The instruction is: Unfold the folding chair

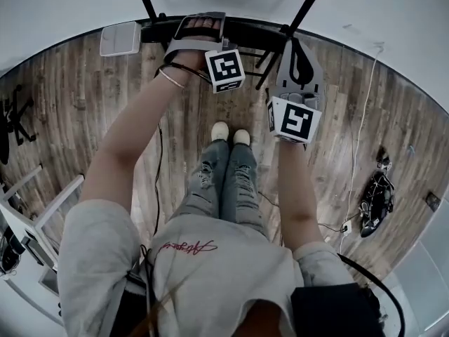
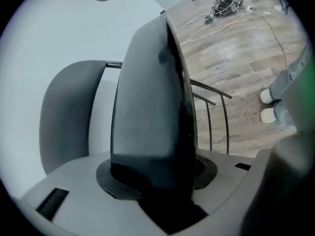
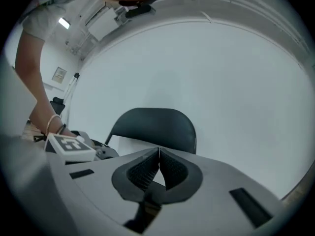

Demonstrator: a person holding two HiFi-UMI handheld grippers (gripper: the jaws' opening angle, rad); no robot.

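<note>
Two claws at the chair, neither one clamped on it.
The left gripper's [image 1: 200, 28] jaws stood partly apart astride a dark curved chair panel [image 2: 147, 107], with white wall [image 2: 101, 107] showing between one jaw and it. The right gripper's [image 3: 159, 154] jaws were pressed together, empty, aimed level at the metal folding chair's black rounded backrest [image 3: 152, 127]. Pulled now, the panel would likely slip free. Both forearms reached forward, the left gripper tilted down.

Right gripper [image 3: 158, 154], fingers [image 3: 142, 172] pressed together, nothing between, dark folding chair [image 3: 152, 127] ahead, white wall [image 3: 221, 73] behind
</note>
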